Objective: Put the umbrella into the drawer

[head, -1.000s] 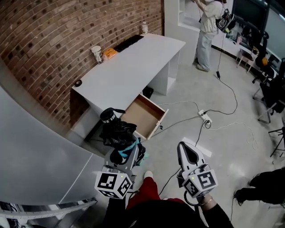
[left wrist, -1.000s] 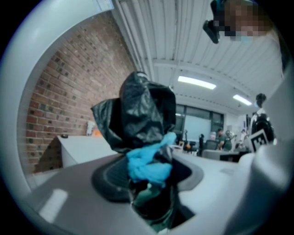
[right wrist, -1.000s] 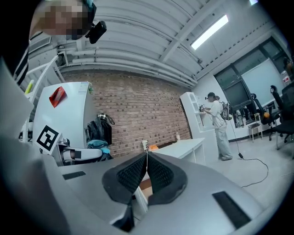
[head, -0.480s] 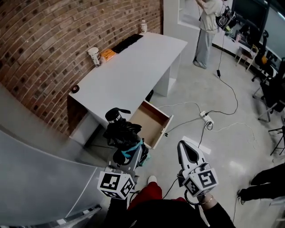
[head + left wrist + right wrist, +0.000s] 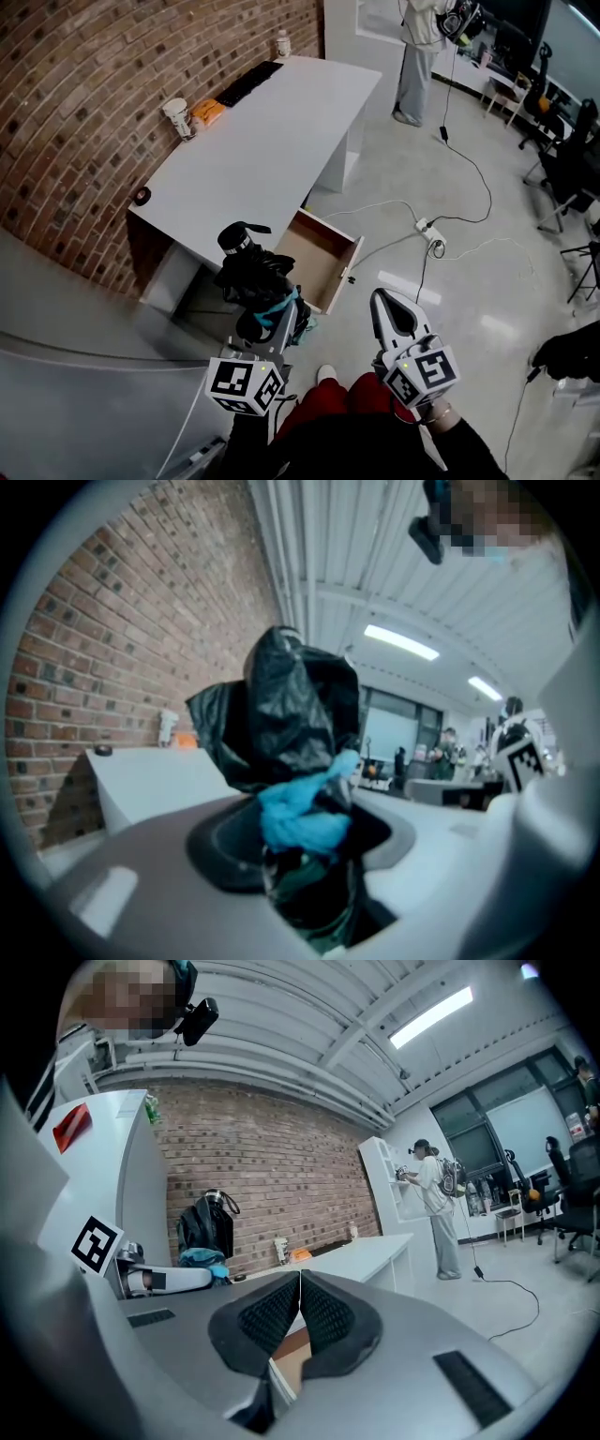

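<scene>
A folded black umbrella (image 5: 248, 270) with a blue strap stands upright in my left gripper (image 5: 272, 323), whose jaws are shut on its lower end. In the left gripper view the umbrella (image 5: 291, 719) fills the middle and the blue strap (image 5: 305, 813) sits right at the jaws. The open drawer (image 5: 319, 253), brown inside, juts from under the white desk (image 5: 253, 150), just ahead of the umbrella. My right gripper (image 5: 389, 314) hangs to the right of the drawer, jaws shut with nothing between them. From the right gripper view the umbrella (image 5: 206, 1222) shows at the left.
On the desk by the brick wall are a paper cup (image 5: 176, 117), an orange item (image 5: 208, 112) and a black keyboard (image 5: 248, 82). Cables and a power strip (image 5: 429, 232) lie on the floor to the right. A person (image 5: 417, 47) stands beyond the desk.
Both grippers have come forward toward the desk, and the drawer now lies closer ahead of the umbrella. The grip on the umbrella is unchanged.
</scene>
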The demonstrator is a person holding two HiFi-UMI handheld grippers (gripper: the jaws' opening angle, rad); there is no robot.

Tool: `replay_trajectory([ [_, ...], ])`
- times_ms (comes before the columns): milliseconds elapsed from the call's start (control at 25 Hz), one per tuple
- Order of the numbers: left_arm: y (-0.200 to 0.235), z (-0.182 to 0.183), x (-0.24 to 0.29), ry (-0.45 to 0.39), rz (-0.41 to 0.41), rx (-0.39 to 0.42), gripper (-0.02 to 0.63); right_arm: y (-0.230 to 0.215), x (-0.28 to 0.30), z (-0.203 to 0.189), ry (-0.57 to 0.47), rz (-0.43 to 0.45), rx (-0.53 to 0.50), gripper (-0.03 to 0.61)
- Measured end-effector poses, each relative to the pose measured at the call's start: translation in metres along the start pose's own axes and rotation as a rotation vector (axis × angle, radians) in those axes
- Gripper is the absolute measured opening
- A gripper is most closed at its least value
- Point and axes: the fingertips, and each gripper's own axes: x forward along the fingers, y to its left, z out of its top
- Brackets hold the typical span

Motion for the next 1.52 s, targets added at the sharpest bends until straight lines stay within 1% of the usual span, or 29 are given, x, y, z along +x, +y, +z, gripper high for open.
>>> replay_trajectory([
  [240, 0.012, -0.012, 0.016, 0.040, -0.008, -0.001, 0.215, -0.009, 0.009, -0.009, 0.029, -0.037, 0.011, 0.006],
  [480, 0.018, -0.033, 0.038, 0.086, -0.014, -0.012, 0.215, -0.026, 0.017, -0.025, 0.069, -0.069, 0.028, 0.006],
  [680, 0.019, -0.051, 0.061, 0.128, -0.025, 0.007, 0.215, -0.042, 0.028, -0.039, 0.105, -0.089, 0.047, 0.006],
  [880, 0.019, -0.076, 0.085, 0.182, -0.035, 0.003, 0.215, -0.052, 0.041, -0.057, 0.135, -0.085, 0.056, 0.006],
  [1160, 0.018, -0.116, 0.117, 0.257, -0.027, -0.022, 0.215, -0.065, 0.061, -0.084, 0.179, -0.067, 0.077, 0.006],
  [1320, 0.025, -0.138, 0.136, 0.304, -0.022, -0.032, 0.215, -0.075, 0.077, -0.098, 0.210, -0.057, 0.086, 0.006],
  [1400, 0.029, -0.149, 0.144, 0.329, -0.017, -0.037, 0.215, -0.081, 0.085, -0.104, 0.226, -0.066, 0.091, 0.006],
  [1520, 0.036, -0.164, 0.153, 0.372, -0.014, -0.047, 0.215, -0.088, 0.095, -0.113, 0.273, -0.077, 0.132, 0.006],
])
